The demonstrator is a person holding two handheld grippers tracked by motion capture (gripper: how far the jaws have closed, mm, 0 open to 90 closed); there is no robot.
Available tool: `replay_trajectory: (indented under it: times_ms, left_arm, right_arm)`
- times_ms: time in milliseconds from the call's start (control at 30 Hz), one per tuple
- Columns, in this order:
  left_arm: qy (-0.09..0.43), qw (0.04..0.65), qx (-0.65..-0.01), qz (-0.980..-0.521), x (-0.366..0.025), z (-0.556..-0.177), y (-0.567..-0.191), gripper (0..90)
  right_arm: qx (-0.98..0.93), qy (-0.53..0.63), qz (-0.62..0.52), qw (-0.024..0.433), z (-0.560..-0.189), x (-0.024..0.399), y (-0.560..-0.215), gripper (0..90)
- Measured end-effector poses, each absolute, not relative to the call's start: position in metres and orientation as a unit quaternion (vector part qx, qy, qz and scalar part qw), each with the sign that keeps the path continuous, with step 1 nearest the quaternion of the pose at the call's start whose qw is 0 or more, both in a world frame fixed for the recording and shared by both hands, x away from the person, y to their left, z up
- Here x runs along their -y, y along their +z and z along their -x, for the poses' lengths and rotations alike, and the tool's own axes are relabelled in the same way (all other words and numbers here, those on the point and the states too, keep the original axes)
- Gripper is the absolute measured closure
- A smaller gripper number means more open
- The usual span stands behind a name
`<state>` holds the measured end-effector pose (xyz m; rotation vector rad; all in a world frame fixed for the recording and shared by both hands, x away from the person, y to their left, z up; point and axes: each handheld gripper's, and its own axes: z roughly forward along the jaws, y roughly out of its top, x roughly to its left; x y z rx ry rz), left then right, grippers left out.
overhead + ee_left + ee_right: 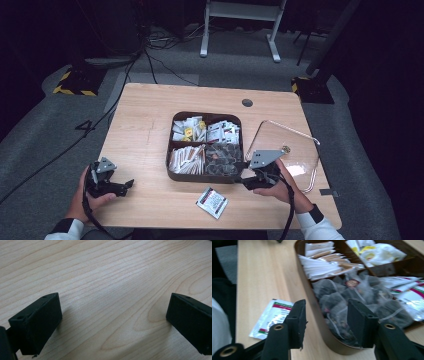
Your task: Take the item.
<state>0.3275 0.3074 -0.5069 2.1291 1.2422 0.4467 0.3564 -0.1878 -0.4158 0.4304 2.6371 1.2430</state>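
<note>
Judging the work from the layout, we treat the sachet (212, 202) lying flat on the table (145, 120), just in front of the tray (170, 150), as the thing to be sorted. We see it again in the right gripper view (271, 317), left of the tray wall and apart from it.

Handling: we expect the sachet to be very light, thin and flexible, with a glossy, likely slippery foil skin. Lying flat, it offers no raised edge; we recommend pinching a corner or a sealed border rather than the filled middle, and lifting one edge first against the wood.

Gripper state: the right gripper (248, 181) stands released, its jaws parted with nothing between the pads, poised at the front right corner of the tray above the mesh tea bags (362, 300). The left gripper (125, 186) rests spread wide over bare wood near the left front edge, holding nothing.

Surroundings: the tray also holds paper sticks (187, 159), red-and-white sachets (223, 131) and yellow-marked packets (189, 129). A clear lid (295, 150) lies right of the tray. The tray's raised wall stands between the sachet and any compartment, so we must carry it over the rim.
</note>
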Motion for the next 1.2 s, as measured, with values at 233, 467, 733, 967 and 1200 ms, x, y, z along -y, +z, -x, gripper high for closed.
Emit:
replay_trajectory:
  times_ms: [233,467,733,967,1200]
  left_arm:
    - [0.169,0.313,-0.471,-0.807,-0.307,-0.327,-0.507,0.5]
    - [0.169,0.313,-0.471,-0.807,-0.307,-0.327,-0.507,0.5]
    - [0.169,0.313,-0.471,-0.807,-0.307,-0.327,-0.507,0.5]
    - [0.169,0.313,-0.471,-0.807,-0.307,-0.327,-0.507,0.5]
    - [0.169,0.313,-0.471,-0.807,-0.307,-0.327,-0.507,0.5]
  right_arm:
    - [-0.881,0.419,-0.177,0.127,-0.364,0.201,-0.415,43.6]
    - [-0.879,0.414,-0.191,0.139,-0.37,0.209,-0.416,39.6]
    - [-0.876,0.406,-0.207,0.159,-0.375,0.216,-0.417,36.2]
    - [-0.863,0.411,-0.238,0.172,-0.383,0.231,-0.416,33.5]
    - [-0.855,0.401,-0.268,0.192,-0.391,0.244,-0.416,31.2]
